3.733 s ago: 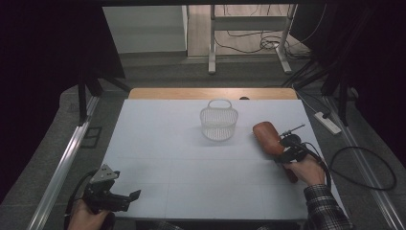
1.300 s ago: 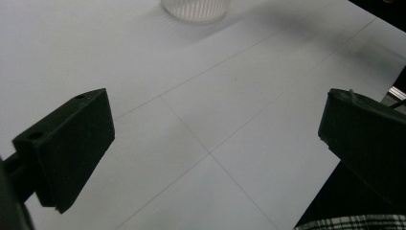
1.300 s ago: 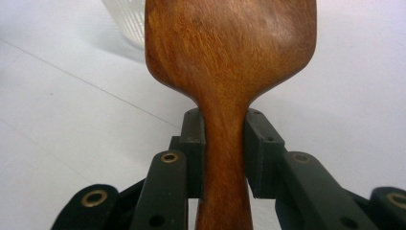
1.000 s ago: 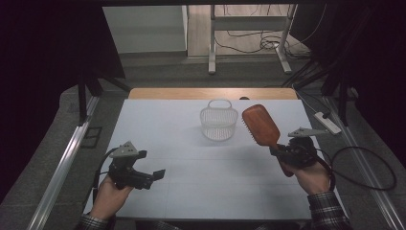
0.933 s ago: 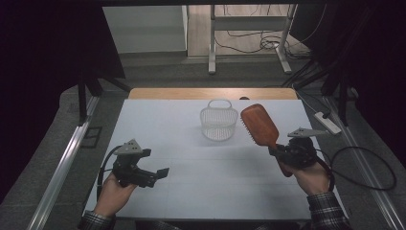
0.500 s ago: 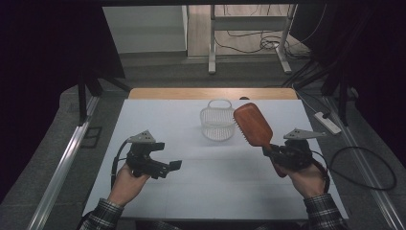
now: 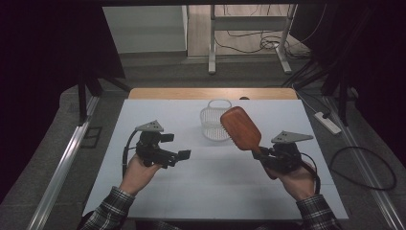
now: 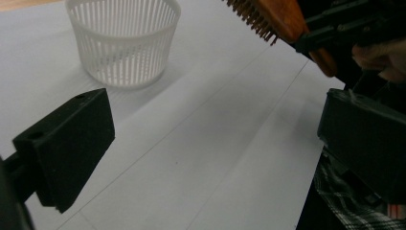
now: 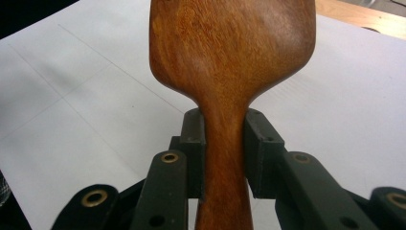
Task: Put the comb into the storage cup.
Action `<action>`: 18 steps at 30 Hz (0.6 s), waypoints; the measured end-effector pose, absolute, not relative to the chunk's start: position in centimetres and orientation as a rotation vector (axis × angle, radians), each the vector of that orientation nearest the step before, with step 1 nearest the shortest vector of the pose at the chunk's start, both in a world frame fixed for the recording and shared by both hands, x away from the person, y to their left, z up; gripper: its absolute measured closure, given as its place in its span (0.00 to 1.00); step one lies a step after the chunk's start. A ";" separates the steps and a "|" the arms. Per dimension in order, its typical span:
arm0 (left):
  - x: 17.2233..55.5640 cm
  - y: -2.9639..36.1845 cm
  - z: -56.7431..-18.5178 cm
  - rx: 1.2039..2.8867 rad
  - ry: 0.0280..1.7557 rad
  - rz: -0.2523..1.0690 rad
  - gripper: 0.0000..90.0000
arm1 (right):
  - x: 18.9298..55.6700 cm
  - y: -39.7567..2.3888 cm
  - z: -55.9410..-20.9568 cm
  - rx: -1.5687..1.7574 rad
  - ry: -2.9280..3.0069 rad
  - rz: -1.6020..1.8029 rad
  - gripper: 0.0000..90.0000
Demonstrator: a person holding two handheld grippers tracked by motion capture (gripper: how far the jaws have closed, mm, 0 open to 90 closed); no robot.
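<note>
A wooden hairbrush (image 7: 241, 128) is held up off the table, its head tilted up and left, close to the right side of a white slatted basket (image 7: 214, 125). My right gripper (image 7: 261, 152) is shut on the brush's handle. In the right gripper view both pads press the narrow neck of the brush (image 9: 232, 52) inside the right gripper (image 9: 224, 153). My left gripper (image 7: 177, 146) hovers over the white sheet left of the middle, open and empty. In the left gripper view the basket (image 8: 123, 43) stands ahead between the wide-apart jaws of the left gripper (image 8: 215, 158), and the brush's bristles (image 8: 253, 19) show at top right.
A white sheet (image 7: 215, 187) covers the table, with a wooden strip (image 7: 158, 93) along its far edge. A metal rail (image 7: 67, 163) runs along the left side. On the floor at right lie a power strip (image 7: 327, 122) and cables.
The left gripper has moved forward and rightwards towards the middle of the sheet. The right gripper has carried the brush leftwards, so its head now stands next to the basket.
</note>
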State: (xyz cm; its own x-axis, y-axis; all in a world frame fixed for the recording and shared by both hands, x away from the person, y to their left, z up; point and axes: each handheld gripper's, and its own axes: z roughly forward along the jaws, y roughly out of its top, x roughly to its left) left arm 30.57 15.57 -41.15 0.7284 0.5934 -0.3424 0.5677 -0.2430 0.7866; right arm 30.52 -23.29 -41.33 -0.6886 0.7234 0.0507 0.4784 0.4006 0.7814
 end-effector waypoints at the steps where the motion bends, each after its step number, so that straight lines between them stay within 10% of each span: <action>1: 30.7 15.5 -41.1 1.912 0.889 0.027 0.00 | 30.5 -23.1 -41.3 1.048 2.369 1.178 0.80; 18: 32.3 14.0 -41.2 1.903 0.842 -0.060 0.00 | 29.6 -20.7 -41.4 0.970 2.414 1.275 0.80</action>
